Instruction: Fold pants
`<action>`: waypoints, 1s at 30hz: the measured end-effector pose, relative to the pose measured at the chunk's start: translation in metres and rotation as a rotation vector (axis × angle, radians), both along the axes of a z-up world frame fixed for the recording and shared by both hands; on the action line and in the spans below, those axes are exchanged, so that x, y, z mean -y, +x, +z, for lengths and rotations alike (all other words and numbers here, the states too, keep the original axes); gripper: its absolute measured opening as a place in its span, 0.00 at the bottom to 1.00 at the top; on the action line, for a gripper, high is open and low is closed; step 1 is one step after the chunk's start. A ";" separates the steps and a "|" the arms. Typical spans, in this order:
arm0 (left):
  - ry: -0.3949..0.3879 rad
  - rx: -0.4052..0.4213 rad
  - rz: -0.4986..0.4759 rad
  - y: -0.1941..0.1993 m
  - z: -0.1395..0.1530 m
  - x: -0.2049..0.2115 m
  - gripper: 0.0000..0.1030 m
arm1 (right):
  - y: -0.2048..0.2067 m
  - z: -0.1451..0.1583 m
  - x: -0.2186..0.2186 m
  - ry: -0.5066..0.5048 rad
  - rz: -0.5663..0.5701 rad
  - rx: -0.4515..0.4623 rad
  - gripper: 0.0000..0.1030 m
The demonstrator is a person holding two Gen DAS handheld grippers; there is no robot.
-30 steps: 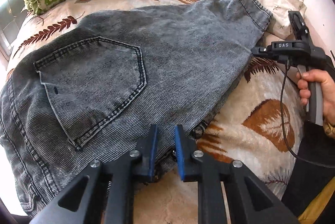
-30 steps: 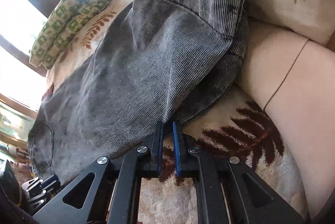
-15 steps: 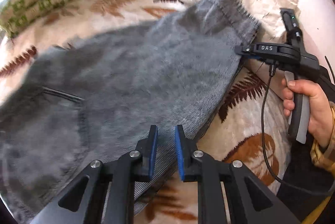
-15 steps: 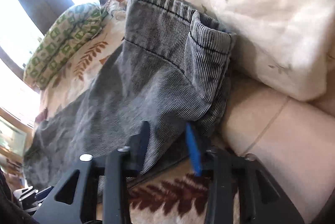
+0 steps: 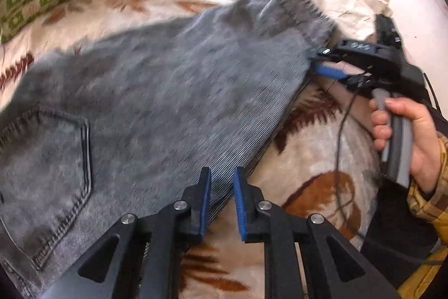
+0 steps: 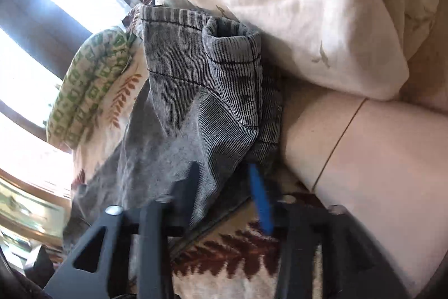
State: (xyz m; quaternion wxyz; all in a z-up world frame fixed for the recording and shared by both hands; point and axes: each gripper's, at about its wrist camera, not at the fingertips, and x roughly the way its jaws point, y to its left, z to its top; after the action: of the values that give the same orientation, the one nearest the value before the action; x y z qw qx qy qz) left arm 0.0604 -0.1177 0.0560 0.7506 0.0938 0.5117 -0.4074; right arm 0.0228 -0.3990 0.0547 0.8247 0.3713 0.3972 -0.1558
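Here, grey pants [image 5: 168, 92] lie flat on the leafy bed blanket [image 5: 313, 164], left gripper [image 5: 221, 198] almost closed over the pants' edge, holding nothing, right gripper [image 6: 224, 187] opening around the hem, pillow [image 6: 308, 5] beside.

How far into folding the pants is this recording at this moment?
Early. Done: the grey pants lie on the leaf-print blanket, apparently with one leg over the other, back pocket up. In hand: the right gripper is opening at the leg hem, fabric between its jaws; the left gripper hovers nearly shut and empty near the pants' edge. Left: folding them along their length.
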 end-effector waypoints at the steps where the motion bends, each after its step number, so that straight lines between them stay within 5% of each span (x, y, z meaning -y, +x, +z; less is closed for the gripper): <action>1: -0.010 0.017 -0.004 -0.001 0.004 0.003 0.18 | 0.001 -0.001 -0.001 0.006 0.000 0.000 0.41; 7: -0.006 0.005 0.018 0.019 0.000 0.026 0.28 | 0.022 -0.020 -0.004 -0.010 0.045 -0.043 0.39; 8: 0.002 -0.010 0.026 0.022 -0.004 0.028 0.28 | 0.025 -0.020 -0.008 -0.068 0.060 -0.067 0.17; 9: 0.008 -0.028 0.029 0.022 -0.009 0.028 0.28 | 0.021 -0.016 -0.008 -0.117 0.082 -0.078 0.10; 12: 0.028 -0.048 -0.005 0.012 -0.019 0.030 0.28 | 0.016 0.014 -0.033 -0.395 0.149 -0.107 0.08; 14: 0.020 -0.051 -0.021 0.007 -0.020 0.027 0.28 | 0.012 0.021 -0.040 -0.455 0.166 -0.127 0.08; 17: -0.009 -0.081 0.001 0.010 -0.021 0.022 0.27 | 0.012 -0.005 -0.023 -0.333 0.145 -0.202 0.08; 21: 0.001 -0.080 -0.004 0.009 -0.016 0.018 0.26 | -0.001 -0.019 -0.001 -0.123 0.054 -0.159 0.15; 26: -0.045 -0.058 -0.011 0.012 0.007 0.022 0.27 | -0.020 -0.006 -0.003 -0.080 0.020 -0.082 0.40; 30: -0.046 -0.035 -0.015 0.026 0.018 0.046 0.27 | -0.016 -0.016 -0.008 -0.090 0.016 -0.116 0.45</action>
State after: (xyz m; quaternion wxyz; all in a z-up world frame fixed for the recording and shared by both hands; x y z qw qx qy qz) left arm 0.0861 -0.1638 0.0737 0.7405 0.0733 0.5142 -0.4265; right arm 0.0072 -0.3906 0.0388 0.8173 0.3209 0.4399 -0.1884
